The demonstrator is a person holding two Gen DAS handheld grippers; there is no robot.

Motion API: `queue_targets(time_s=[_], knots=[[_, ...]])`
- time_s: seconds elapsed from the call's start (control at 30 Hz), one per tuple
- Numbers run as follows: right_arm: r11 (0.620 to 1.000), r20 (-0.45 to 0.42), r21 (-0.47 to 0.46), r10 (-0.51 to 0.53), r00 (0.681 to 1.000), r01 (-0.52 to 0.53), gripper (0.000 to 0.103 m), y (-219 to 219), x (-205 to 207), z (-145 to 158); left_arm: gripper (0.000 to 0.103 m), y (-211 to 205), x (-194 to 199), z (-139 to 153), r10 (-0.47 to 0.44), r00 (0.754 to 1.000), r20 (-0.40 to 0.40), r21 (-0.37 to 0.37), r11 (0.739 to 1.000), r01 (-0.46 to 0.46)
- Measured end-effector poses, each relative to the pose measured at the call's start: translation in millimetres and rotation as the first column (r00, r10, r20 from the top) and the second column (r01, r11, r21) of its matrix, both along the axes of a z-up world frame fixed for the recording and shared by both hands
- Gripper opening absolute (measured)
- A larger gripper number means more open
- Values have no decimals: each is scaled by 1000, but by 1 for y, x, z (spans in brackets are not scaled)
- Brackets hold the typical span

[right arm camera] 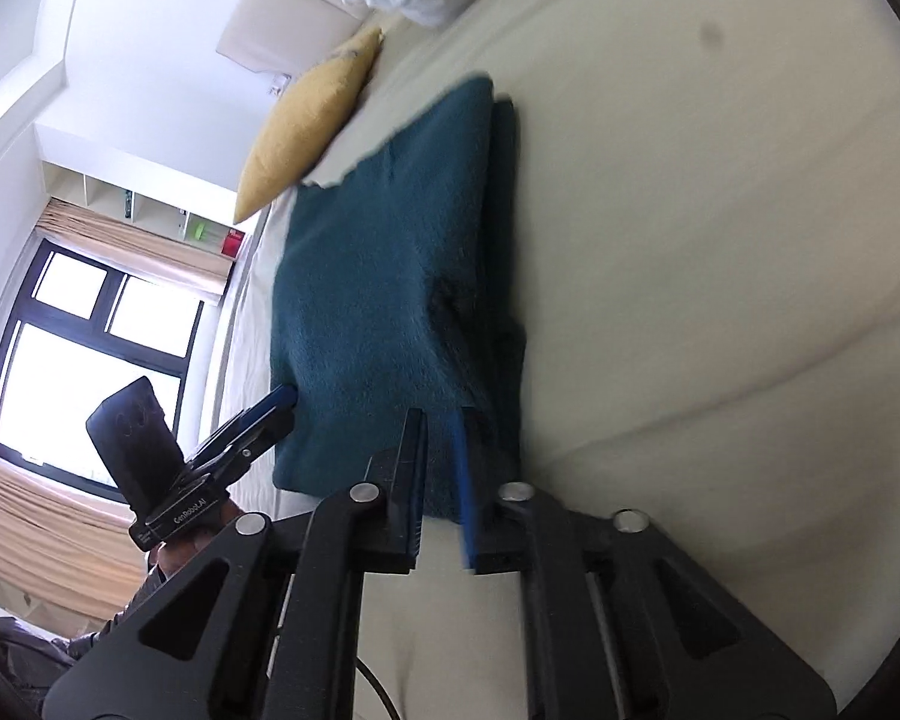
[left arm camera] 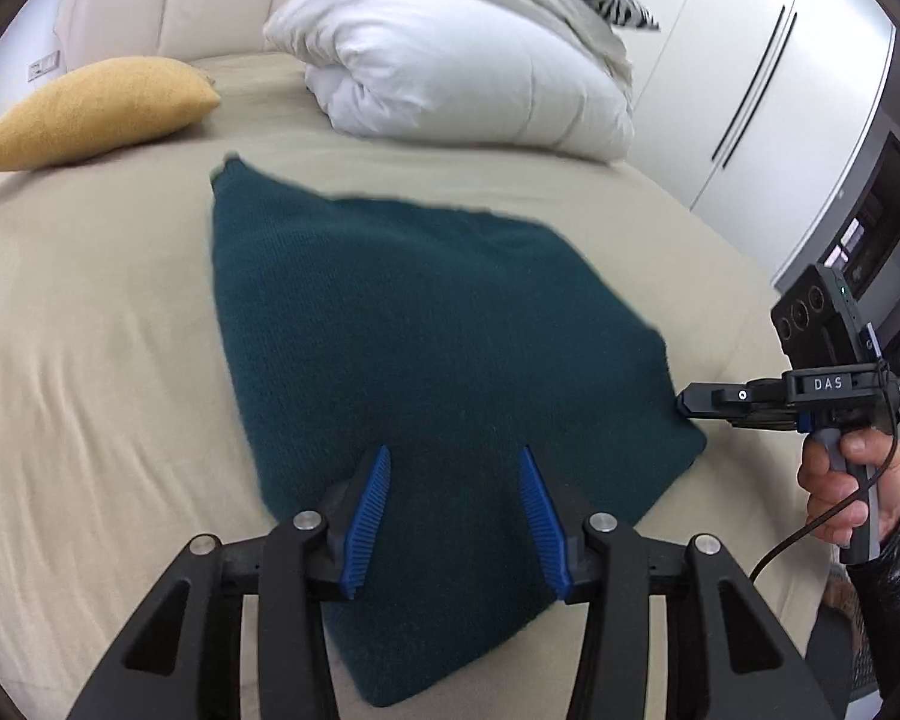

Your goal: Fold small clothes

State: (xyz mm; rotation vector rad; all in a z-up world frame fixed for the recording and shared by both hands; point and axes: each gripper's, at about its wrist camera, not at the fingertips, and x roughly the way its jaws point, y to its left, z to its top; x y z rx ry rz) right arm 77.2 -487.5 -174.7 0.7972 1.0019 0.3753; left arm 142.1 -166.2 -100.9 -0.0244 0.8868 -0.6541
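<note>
A dark teal knitted garment [left arm camera: 426, 336] lies folded flat on the beige bed sheet [left arm camera: 90, 360]. My left gripper [left arm camera: 455, 456] hovers open over its near edge, blue pads apart, holding nothing. My right gripper [left arm camera: 687, 405] comes in from the right, its tip at the garment's right edge. In the right wrist view the garment [right arm camera: 384, 276] shows stacked layers, and my right gripper [right arm camera: 441, 420] has its jaws narrowly apart around the folded near edge. The left gripper [right arm camera: 282, 399] shows there at the garment's left edge.
A yellow cushion [left arm camera: 96, 111] lies at the back left of the bed. A rolled white duvet [left arm camera: 468, 72] sits at the back. White wardrobe doors [left arm camera: 768, 90] stand right of the bed. A window [right arm camera: 84, 354] with curtains is beyond the bed.
</note>
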Motion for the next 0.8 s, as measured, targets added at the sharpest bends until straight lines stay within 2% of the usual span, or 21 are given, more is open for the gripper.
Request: queue_targets(time_s=[0.03, 0.1, 0.13, 0.23, 0.33, 0.4, 0.43, 0.5, 0.63, 0.67, 0.73, 0.8], knots=[[1000, 18, -16, -14, 1000, 14, 14, -3, 3, 10, 49, 2, 5, 8, 12, 1000, 13, -12, 1000, -12], [999, 56, 32, -26, 998, 24, 14, -8, 16, 23, 49, 3, 20, 21, 26, 999, 21, -43, 999, -25], [997, 73, 72, -28, 997, 23, 14, -12, 25, 29, 49, 1, 29, 25, 32, 999, 28, -39, 999, -31], [994, 99, 103, 17, 995, -28, 15, 2, 67, 32, 49, -11, 60, 26, 31, 999, 28, 11, 999, -31], [990, 53, 126, 58, 997, -64, 15, 23, 115, 16, 49, -21, 88, 5, 48, 998, -32, 64, 997, -46], [997, -9, 50, 61, 998, -60, 17, 31, 140, -3, 49, -24, 98, -11, 47, 996, -73, 84, 996, -41], [998, -27, 40, 57, 998, -56, 16, 32, 147, -11, 49, -22, 100, -15, 48, 996, -75, 65, 997, -43], [994, -18, 103, 23, 1000, -21, 14, 20, 153, -20, 49, -18, 102, -20, 48, 995, -89, 27, 999, -45], [989, -10, 120, -87, 996, 88, 13, -14, 144, -22, 47, -10, 102, -23, 35, 994, -99, -26, 999, -38], [988, -6, 111, -103, 995, 103, 15, -18, 140, -18, 47, -8, 101, -20, 42, 994, -96, -28, 999, -45], [992, 30, 71, -107, 994, 104, 19, -17, 133, -2, 44, -6, 97, -6, 80, 994, -74, -29, 996, -83], [993, 66, 107, -66, 996, 59, 19, -7, 140, 10, 45, -6, 94, 8, 95, 995, -27, -49, 994, -97]])
